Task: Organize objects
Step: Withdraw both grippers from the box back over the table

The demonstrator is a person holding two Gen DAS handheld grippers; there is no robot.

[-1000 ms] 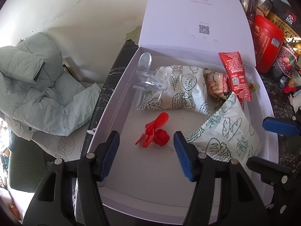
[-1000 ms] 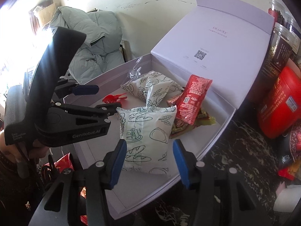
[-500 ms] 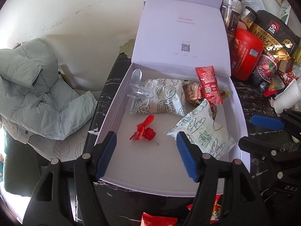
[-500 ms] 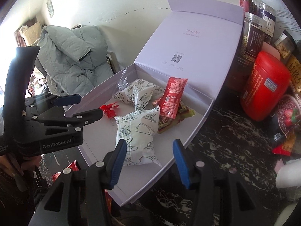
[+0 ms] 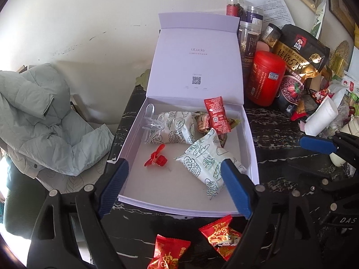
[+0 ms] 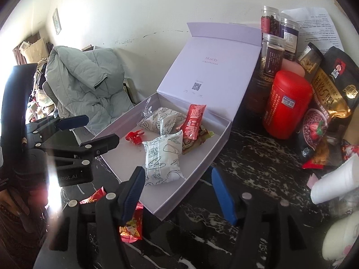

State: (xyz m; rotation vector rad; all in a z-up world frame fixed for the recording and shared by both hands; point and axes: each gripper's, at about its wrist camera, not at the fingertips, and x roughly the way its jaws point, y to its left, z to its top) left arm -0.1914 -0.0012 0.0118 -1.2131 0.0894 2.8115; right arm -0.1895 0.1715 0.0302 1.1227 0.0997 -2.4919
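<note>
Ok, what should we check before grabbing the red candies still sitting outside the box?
1. Box lid stands open: ok.
2. Left gripper open, nothing between its fingers, just been opening: ok.
3. Right gripper open and holding nothing, also just been opening: ok.
4. Two red candy packets lie on the table in front of the box, not yet packed: not ok.
5. Bare floor left in the box's near corner: ok.
6. How sturdy the packets are: cannot tell.

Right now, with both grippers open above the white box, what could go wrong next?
1. The two red candy packets lie on the dark table close against the white box; reaching for them could push the box.
2. The left gripper and right gripper hang close together and may collide.
3. The upright lid leans near jars; a bump might topple them.
</note>
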